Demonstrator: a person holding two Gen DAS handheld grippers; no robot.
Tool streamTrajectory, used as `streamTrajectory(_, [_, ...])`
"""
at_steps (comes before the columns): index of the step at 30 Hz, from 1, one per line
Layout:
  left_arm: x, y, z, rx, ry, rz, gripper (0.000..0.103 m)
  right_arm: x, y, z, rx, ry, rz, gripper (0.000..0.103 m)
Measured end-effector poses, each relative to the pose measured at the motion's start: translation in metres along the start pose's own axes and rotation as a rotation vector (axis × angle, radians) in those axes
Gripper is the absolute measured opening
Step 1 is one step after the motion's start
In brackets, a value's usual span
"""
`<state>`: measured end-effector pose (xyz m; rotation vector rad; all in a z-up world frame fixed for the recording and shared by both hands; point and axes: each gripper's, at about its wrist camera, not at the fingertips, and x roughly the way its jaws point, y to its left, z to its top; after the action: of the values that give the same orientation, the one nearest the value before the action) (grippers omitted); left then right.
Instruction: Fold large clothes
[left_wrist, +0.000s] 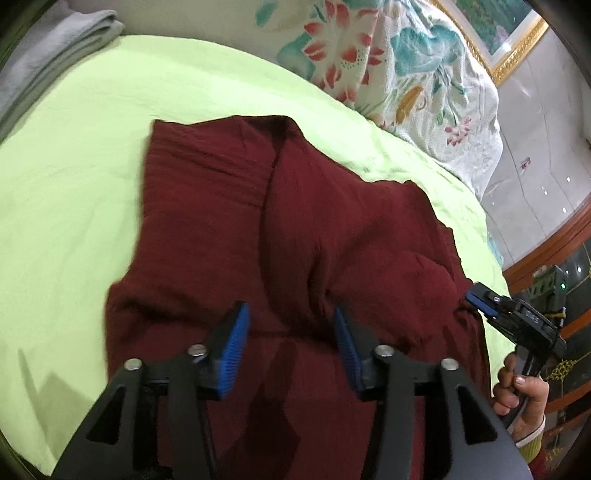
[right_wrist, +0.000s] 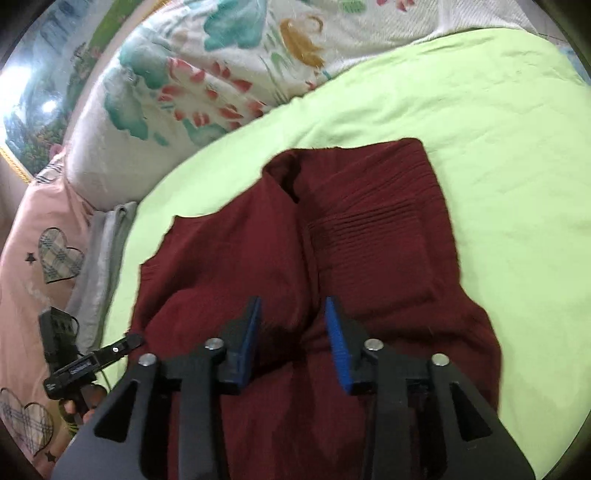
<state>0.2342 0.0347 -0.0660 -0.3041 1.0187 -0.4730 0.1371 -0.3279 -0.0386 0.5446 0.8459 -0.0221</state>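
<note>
A dark red knit garment (left_wrist: 295, 229) lies partly folded on a light green bed sheet (left_wrist: 74, 206). It also shows in the right wrist view (right_wrist: 354, 240). My left gripper (left_wrist: 291, 314) hovers over the garment's near part with its blue pads apart and nothing between them. My right gripper (right_wrist: 293, 306) is likewise open just above the garment. In the left wrist view the right gripper (left_wrist: 480, 297) appears at the garment's right edge, held by a hand. In the right wrist view the left gripper (right_wrist: 125, 341) appears at the garment's left edge.
A floral quilt (left_wrist: 388, 55) is bunched at the head of the bed. Folded grey cloth (left_wrist: 55, 48) lies at the far left of the sheet. A pink pillow with hearts (right_wrist: 40, 266) lies beside the bed. A framed picture (left_wrist: 509, 33) hangs on the wall.
</note>
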Motion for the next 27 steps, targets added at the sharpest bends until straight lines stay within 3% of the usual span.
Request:
streamTrajectory(3, [-0.025, 0.007, -0.022, -0.024, -0.029, 0.008, 0.058, -0.020, 0.002, -0.016, 0.001, -0.012, 0.011, 0.042])
streamTrajectory(6, [-0.051, 0.019, -0.049, -0.037, -0.054, 0.044, 0.066, -0.042, -0.005, -0.037, 0.012, -0.019, 0.013, 0.051])
streamTrajectory(12, [-0.096, 0.054, -0.107, -0.050, -0.042, 0.137, 0.067, -0.092, -0.038, -0.077, 0.062, -0.040, -0.016, 0.056])
streamTrajectory(14, [-0.104, 0.064, -0.121, -0.061, -0.029, 0.131, 0.067, -0.108, -0.052, -0.088, 0.075, -0.046, -0.032, 0.057])
streamTrajectory(17, [-0.108, 0.073, -0.144, -0.077, 0.015, 0.065, 0.067, -0.117, -0.068, -0.101, 0.098, -0.019, -0.030, 0.057])
streamTrajectory(20, [-0.113, 0.067, -0.162, -0.041, 0.034, 0.020, 0.067, -0.107, -0.075, -0.119, 0.128, 0.089, 0.074, 0.057])
streamTrajectory(22, [-0.114, 0.061, -0.174, -0.030, 0.061, -0.040, 0.067, -0.106, -0.067, -0.131, 0.096, 0.119, 0.149, 0.057])
streamTrajectory(24, [-0.116, 0.055, -0.187, 0.000, 0.072, -0.061, 0.067, -0.103, -0.057, -0.144, 0.062, 0.167, 0.240, 0.057])
streamTrajectory(27, [-0.122, 0.052, -0.201, 0.018, 0.069, -0.080, 0.065, -0.101, -0.049, -0.161, 0.017, 0.207, 0.309, 0.057])
